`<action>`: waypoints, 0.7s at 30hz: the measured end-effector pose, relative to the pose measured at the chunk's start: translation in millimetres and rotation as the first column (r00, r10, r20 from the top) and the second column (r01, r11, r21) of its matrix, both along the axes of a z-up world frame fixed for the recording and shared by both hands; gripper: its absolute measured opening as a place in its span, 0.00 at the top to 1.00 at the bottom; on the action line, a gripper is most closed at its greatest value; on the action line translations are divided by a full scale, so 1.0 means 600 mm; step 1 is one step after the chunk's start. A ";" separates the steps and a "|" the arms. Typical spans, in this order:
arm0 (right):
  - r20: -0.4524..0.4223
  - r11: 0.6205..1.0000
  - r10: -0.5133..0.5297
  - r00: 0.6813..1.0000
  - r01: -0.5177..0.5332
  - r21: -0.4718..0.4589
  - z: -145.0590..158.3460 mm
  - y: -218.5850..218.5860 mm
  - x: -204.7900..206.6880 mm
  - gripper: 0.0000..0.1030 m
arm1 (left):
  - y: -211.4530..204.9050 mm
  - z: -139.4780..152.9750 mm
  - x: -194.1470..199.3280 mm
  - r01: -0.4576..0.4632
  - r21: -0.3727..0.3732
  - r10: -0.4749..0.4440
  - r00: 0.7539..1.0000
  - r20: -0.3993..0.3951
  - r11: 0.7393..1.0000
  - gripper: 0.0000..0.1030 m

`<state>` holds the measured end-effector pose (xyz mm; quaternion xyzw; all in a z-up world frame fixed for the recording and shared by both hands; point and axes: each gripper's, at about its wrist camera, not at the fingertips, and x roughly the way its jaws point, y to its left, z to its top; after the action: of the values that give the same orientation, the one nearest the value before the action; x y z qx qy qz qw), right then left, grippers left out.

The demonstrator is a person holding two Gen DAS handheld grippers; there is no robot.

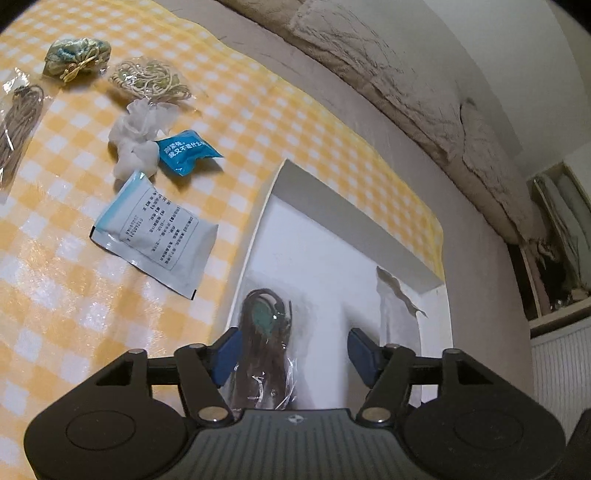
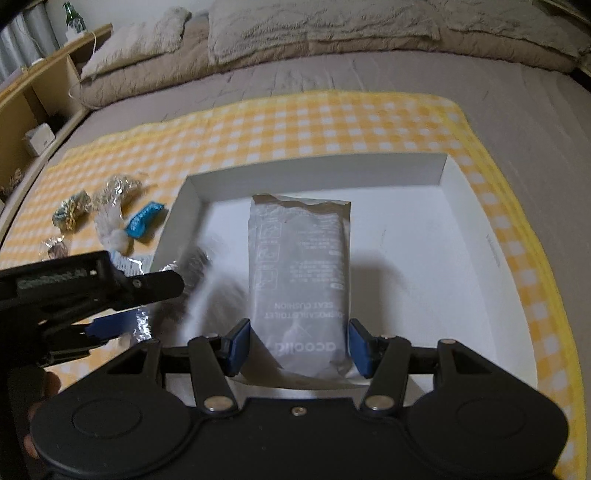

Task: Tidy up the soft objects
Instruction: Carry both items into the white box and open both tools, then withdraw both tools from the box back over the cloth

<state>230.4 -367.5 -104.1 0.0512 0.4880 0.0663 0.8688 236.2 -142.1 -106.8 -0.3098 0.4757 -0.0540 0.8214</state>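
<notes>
Yellow-and-white checked cloth covers part of a grey bed, and on it sits a shallow white box.

From the right wrist view, the right gripper hangs over the box's near edge, jaws apart, with a grey seat-cushion packet lying flat on the box floor between its blue pads; whether they touch it cannot be told. This view alone shows the packet whole, along with the left gripper from the side at the box's left wall and the pillows at the head of the bed.

The left wrist view shows what is blurred there: a clear bag of dark cord with a green pendant lies in the box between the left gripper's widely parted jaws, just beside the left pad. On the cloth to the left lie a white printed sachet, a blue sachet, a white tissue-like bundle, a bag of pale cord, a green brocade pouch and another bagged cord.
</notes>
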 end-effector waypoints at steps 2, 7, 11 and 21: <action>-0.014 1.000 -0.003 1.000 0.003 -0.002 -0.007 -0.001 0.002 0.45 | 0.002 0.005 -0.002 0.018 0.009 -0.018 1.000 0.010 1.000 0.34; -0.045 1.000 0.001 0.999 -0.002 -0.023 -0.023 -0.001 0.006 0.45 | 0.003 0.026 -0.006 0.073 0.091 -0.076 0.996 0.036 0.993 0.28; -0.071 1.000 0.018 0.997 -0.020 -0.023 -0.032 0.007 0.006 0.45 | 0.005 0.036 -0.011 0.112 0.139 -0.118 0.992 0.037 0.984 0.22; -0.103 0.998 0.055 0.993 -0.059 -0.036 -0.042 0.031 -0.002 0.20 | 0.006 0.048 -0.024 0.226 0.300 -0.244 0.969 0.026 0.927 0.09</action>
<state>229.4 -349.1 -129.3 0.0234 0.5341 0.0789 0.8414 222.0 -138.5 -77.8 -0.1227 0.4862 -0.0901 0.8605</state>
